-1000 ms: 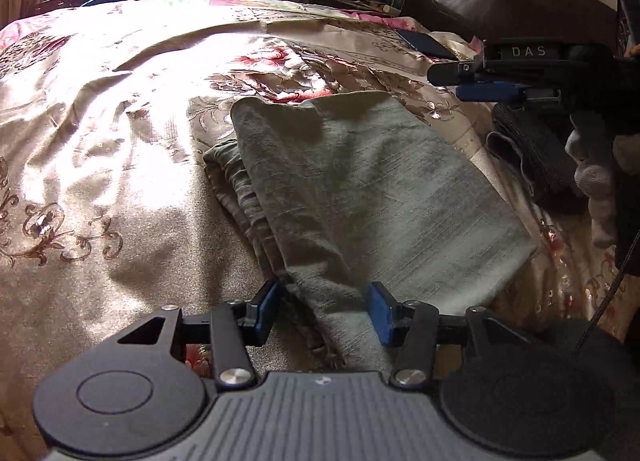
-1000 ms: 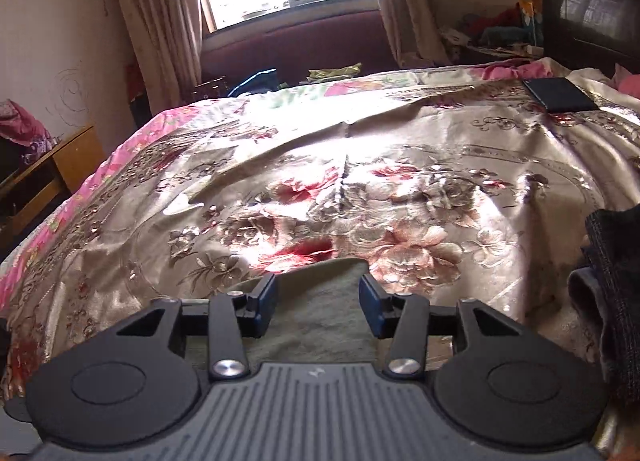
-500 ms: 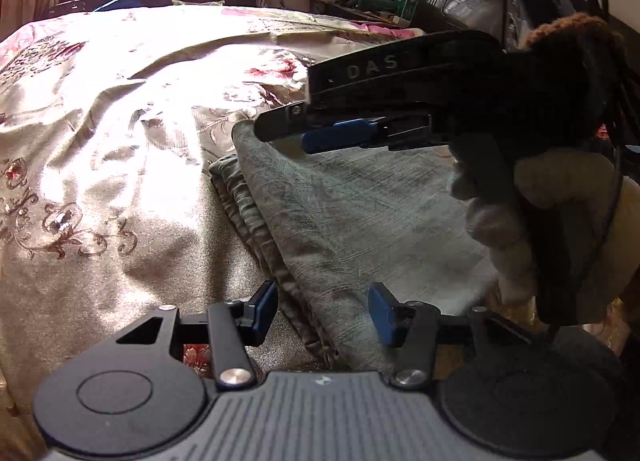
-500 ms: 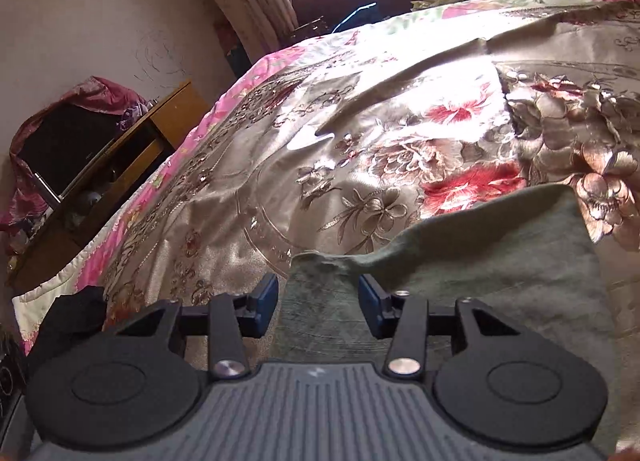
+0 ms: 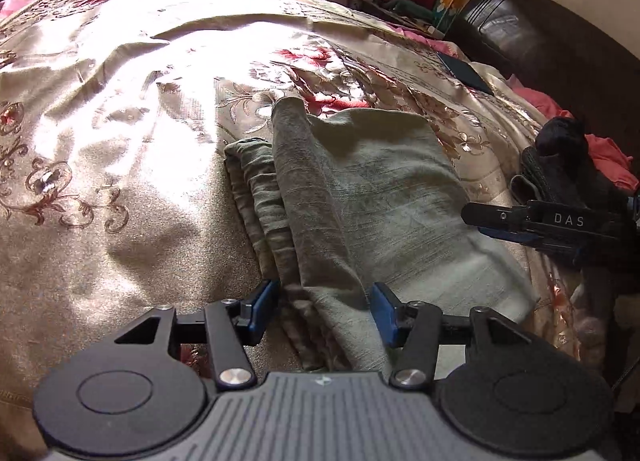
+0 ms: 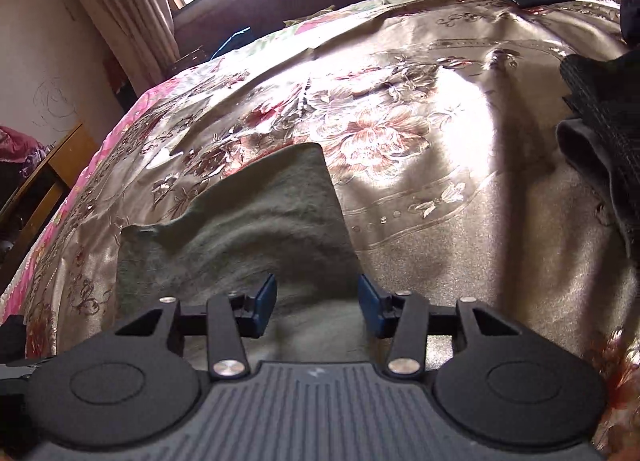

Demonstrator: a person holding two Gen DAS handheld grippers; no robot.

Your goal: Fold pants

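Note:
The grey-green pants [image 5: 360,197] lie folded into a stack on the floral bedspread [image 5: 100,133]. My left gripper [image 5: 324,309] is open, its blue pads straddling the near end of the stack without holding it. The right gripper [image 5: 500,221] shows from the side at the stack's right edge. In the right wrist view the pants [image 6: 248,229] lie under my right gripper [image 6: 318,309], which is open and empty above the cloth's near right corner.
A pile of dark clothes [image 5: 568,169] lies right of the pants, also seen in the right wrist view [image 6: 600,121]. A dark phone [image 5: 464,73] lies further back. A dark headboard [image 5: 540,41] stands at the right, a wooden cabinet [image 6: 44,181] left of the bed.
The right gripper swept across over the pants half a second ago and has now drawn back to the stack's right edge. The left gripper stayed at the near end, open.

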